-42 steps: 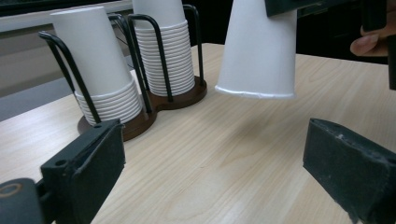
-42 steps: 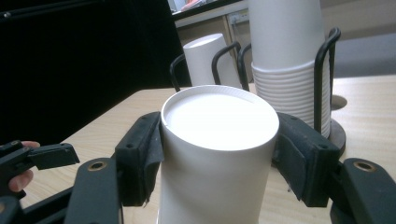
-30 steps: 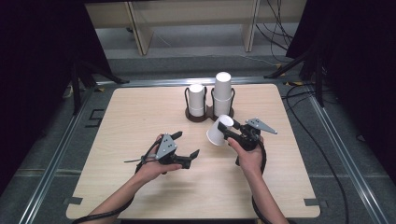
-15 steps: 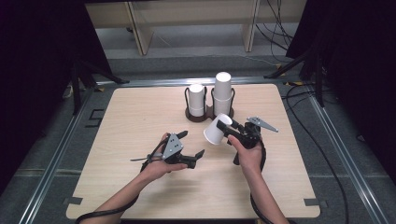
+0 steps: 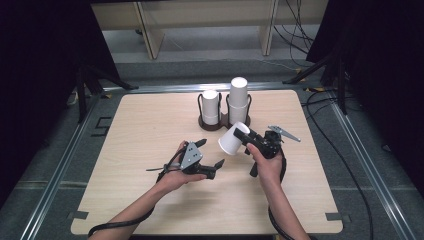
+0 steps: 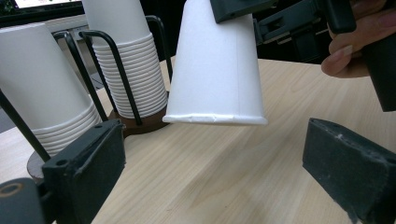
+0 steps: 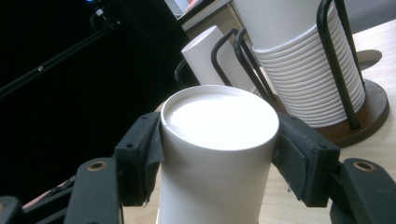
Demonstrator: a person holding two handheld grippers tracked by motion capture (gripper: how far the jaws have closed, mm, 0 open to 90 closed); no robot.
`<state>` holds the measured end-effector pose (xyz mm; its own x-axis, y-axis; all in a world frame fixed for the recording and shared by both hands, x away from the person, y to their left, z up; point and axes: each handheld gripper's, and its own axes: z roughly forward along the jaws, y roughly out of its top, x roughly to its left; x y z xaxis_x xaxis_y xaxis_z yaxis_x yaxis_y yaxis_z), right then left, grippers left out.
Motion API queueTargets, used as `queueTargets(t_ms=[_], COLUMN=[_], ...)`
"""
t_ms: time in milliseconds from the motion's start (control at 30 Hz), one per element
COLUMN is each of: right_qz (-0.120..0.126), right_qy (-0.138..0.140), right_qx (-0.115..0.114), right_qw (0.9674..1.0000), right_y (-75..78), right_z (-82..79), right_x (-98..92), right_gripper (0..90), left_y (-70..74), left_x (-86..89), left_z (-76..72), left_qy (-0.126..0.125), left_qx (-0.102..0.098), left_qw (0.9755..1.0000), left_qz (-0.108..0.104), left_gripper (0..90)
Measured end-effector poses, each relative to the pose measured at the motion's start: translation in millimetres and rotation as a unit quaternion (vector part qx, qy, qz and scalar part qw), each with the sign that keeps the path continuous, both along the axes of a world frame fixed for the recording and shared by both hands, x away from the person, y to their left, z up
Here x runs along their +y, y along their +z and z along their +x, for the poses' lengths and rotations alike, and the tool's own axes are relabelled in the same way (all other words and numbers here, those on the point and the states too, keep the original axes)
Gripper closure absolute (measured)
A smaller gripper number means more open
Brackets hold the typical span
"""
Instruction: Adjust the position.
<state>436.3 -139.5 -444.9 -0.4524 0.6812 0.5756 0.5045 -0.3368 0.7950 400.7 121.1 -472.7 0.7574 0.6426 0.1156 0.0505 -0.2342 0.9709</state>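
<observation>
- The pale wooden table (image 5: 150,125) carries everything; at its far middle stands a dark round-based wire cup holder (image 5: 223,121) with two stacks of white paper cups, a shorter left stack (image 5: 210,106) and a taller right stack (image 5: 238,100).
- The single white paper cup (image 5: 231,140) is held off the table, just near of the holder and right of centre. Its long axis tilts: the open rim points near-left and down, the closed base up and toward the right gripper (image 5: 250,139).
- That right gripper is the one on the cup. In the right gripper view its two black jaws are clamped on opposite sides of the cup (image 7: 217,154) close under the closed base, pads pressed to the wall.
- The left gripper (image 5: 210,160) lies to the near left of the cup, near it but not touching. From it the cup (image 6: 217,65) hangs ahead and above, rim facing down toward the gap between the jaws.
- The left jaws stand wide apart and hold nothing; both pads rest clear of cup and table.
- My judgement: any handover turns on that rim-down tilt, since the left gripper is nearest to the open end.
</observation>
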Motion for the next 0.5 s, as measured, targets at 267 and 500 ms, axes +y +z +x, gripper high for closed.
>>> queueTargets(t_ms=[267, 500], right_qz=[0.021, 0.031], right_qy=[0.005, 0.01], right_qx=[0.014, 0.018], right_qw=[0.9997, 0.9993], right_y=[-4.6, -5.6], right_z=[1.9, 3.3], right_x=[-3.2, -4.1], right_gripper=[36.2, 36.2], left_y=[-1.1, -2.3], left_x=[-3.3, -6.2], left_z=[2.4, 4.8], left_qy=[-0.002, -0.008], left_qx=[-0.001, -0.002], left_qw=[1.0, 1.0], left_qz=[0.001, 0.002], left_gripper=[5.6, 5.6])
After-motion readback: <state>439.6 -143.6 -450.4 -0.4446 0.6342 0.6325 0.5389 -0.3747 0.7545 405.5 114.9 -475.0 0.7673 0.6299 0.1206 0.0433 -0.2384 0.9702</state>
